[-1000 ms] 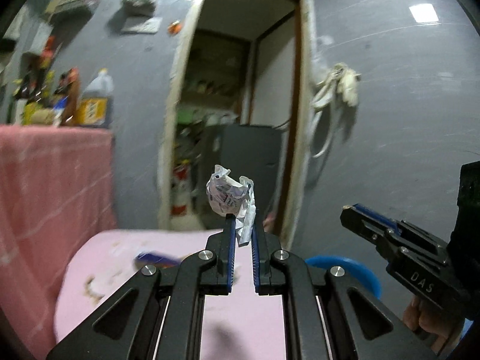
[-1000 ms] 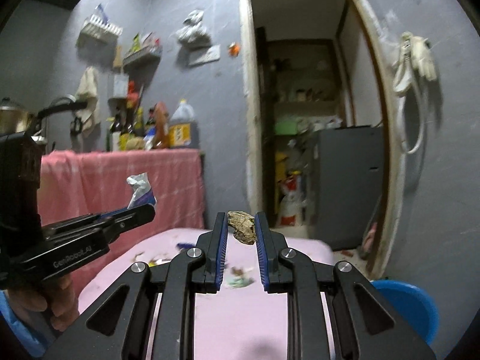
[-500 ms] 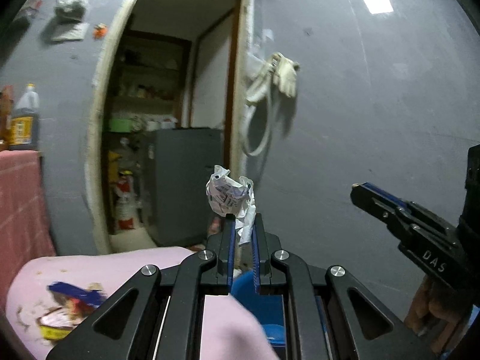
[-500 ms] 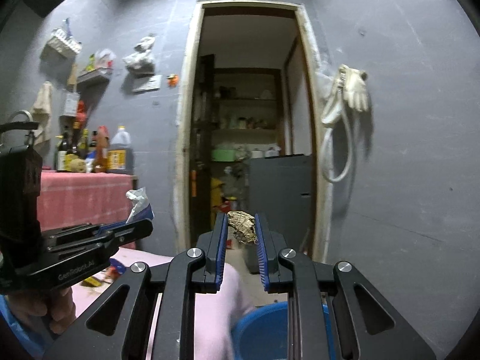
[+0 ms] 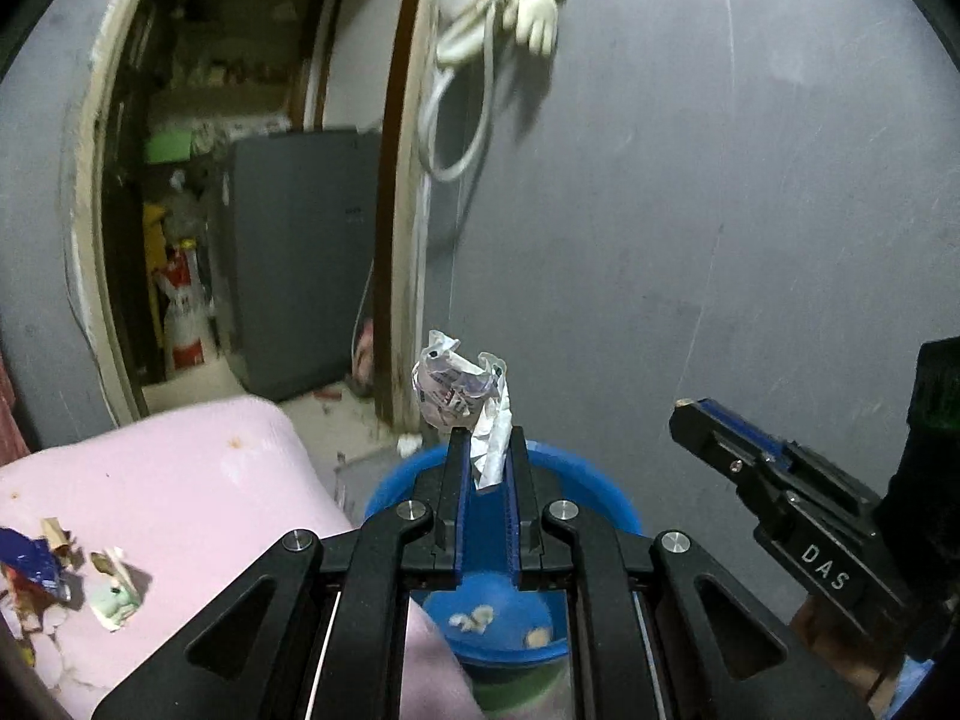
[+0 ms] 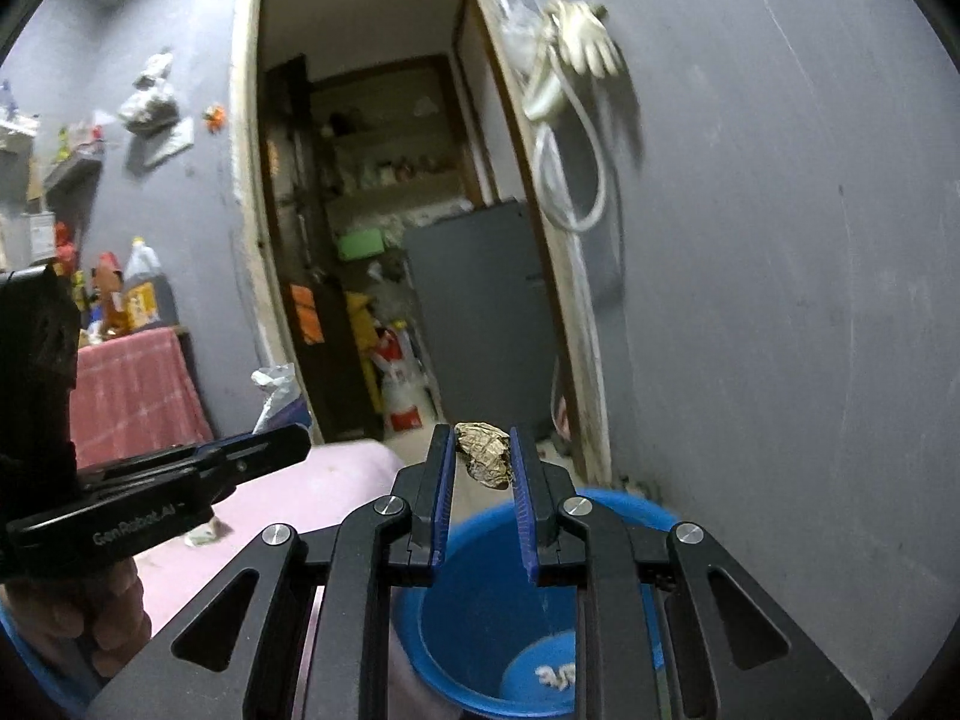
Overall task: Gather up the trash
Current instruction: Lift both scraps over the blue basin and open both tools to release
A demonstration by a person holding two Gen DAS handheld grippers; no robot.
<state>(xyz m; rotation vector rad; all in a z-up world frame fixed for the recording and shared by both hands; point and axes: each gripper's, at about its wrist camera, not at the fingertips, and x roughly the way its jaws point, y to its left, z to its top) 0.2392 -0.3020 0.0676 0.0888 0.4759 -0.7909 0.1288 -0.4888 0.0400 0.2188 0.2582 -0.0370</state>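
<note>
My left gripper (image 5: 487,441) is shut on a crumpled white printed wrapper (image 5: 456,384), held above a blue bucket (image 5: 600,495) that has a few scraps at its bottom. My right gripper (image 6: 479,456) is shut on a small crumpled brown wad (image 6: 483,455), held over the same blue bucket (image 6: 624,507). The right gripper also shows at the right of the left wrist view (image 5: 774,480), and the left gripper shows at the left of the right wrist view (image 6: 180,480) with the wrapper (image 6: 279,390) at its tip.
A pink-covered table (image 5: 180,480) with several paper scraps (image 5: 72,576) lies left of the bucket. A grey wall (image 5: 720,210) stands behind, with a glove and hose (image 5: 498,18) hanging. An open doorway (image 6: 384,240) leads to a cluttered room.
Both grippers have swung right, off the pink table, and tilted down. The blue bucket is now right under both, with each piece of trash still held.
</note>
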